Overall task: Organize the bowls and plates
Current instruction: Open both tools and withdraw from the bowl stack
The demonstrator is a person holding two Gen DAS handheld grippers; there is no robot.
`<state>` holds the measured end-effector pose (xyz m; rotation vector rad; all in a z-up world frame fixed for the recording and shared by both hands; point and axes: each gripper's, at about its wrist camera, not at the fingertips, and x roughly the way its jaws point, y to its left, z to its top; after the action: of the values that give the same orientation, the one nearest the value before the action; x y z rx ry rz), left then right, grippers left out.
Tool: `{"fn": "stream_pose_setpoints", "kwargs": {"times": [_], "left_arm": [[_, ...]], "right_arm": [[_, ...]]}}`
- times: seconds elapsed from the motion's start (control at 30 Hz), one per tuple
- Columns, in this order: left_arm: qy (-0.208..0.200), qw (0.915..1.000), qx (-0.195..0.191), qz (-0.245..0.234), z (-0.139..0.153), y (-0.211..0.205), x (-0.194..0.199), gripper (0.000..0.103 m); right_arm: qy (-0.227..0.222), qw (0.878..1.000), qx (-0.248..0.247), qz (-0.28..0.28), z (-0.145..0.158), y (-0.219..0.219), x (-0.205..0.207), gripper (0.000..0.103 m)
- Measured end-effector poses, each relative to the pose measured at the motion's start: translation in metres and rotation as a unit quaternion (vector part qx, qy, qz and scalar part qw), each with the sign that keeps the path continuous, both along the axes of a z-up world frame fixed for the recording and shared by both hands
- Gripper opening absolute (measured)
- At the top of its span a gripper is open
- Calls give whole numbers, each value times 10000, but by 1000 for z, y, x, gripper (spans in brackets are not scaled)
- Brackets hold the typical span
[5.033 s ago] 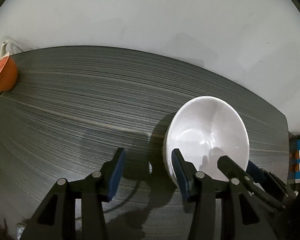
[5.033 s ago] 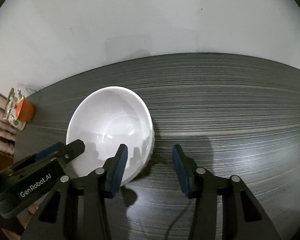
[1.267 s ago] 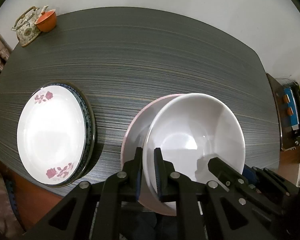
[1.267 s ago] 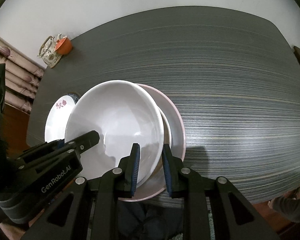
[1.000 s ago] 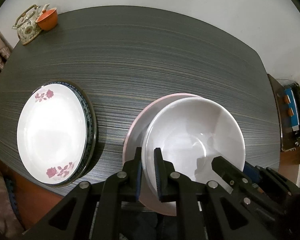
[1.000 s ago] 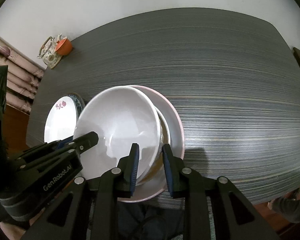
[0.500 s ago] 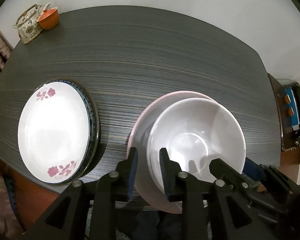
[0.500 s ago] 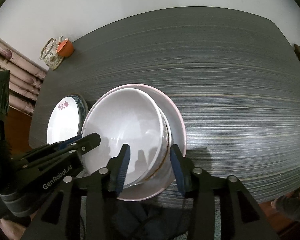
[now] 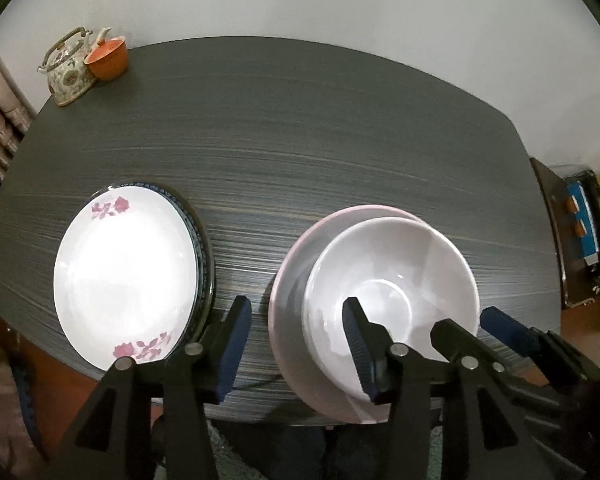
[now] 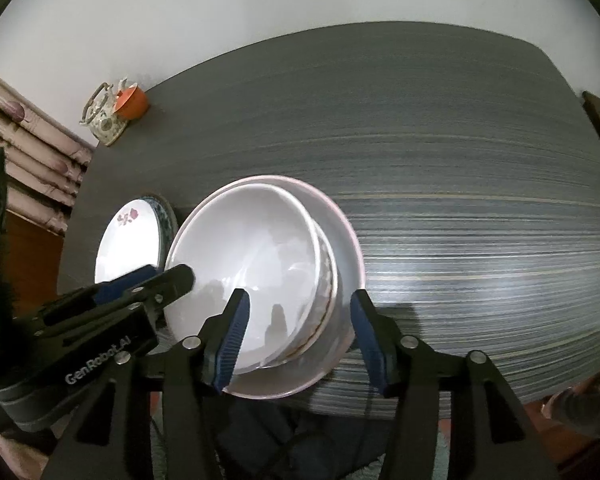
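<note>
White bowl nested upright, mouth up, in a second bowl whose rim shows just beneath it; both stand on the pink plate near the front edge of the worktop. The bowl is round, so it has no long axis; its axis of symmetry looks near vertical, perhaps tipped slightly.

Left hand-held gripper — released, jaws spread wide, one finger over the bare worktop and the other over the bowl's near rim, gripping nothing. Right hand-held gripper — likewise released, straddling the right side of the stack without clamping it.

Step in hand, as judged: the stacking of the bowl is done and both tools are letting go. The next move calls for lifting clear without catching the rim, then choosing another piece — possibly the floral plate, stacked on a blue-rimmed plate to the left. A teapot and an orange cup stand at the far corner.
</note>
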<state>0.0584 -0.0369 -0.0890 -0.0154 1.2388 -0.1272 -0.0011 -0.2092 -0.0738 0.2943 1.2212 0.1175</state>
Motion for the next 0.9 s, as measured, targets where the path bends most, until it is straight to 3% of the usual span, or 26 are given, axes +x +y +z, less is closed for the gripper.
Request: {"fn": "stream_pose_setpoints", "kwargs": {"times": [0.07, 0.53, 0.9], "left_arm": [[-39, 10000, 20, 2, 2, 0, -1, 49], [-111, 9997, -7, 195, 12, 20, -12, 50], [-120, 9979, -71, 634, 13, 55, -17, 50]], "right_arm": [[-66, 10000, -48, -48, 3, -3, -2, 61], [-179, 9998, -3, -104, 13, -7, -8, 62], [-255, 9990, -33, -361, 18, -25, -13, 63]]}}
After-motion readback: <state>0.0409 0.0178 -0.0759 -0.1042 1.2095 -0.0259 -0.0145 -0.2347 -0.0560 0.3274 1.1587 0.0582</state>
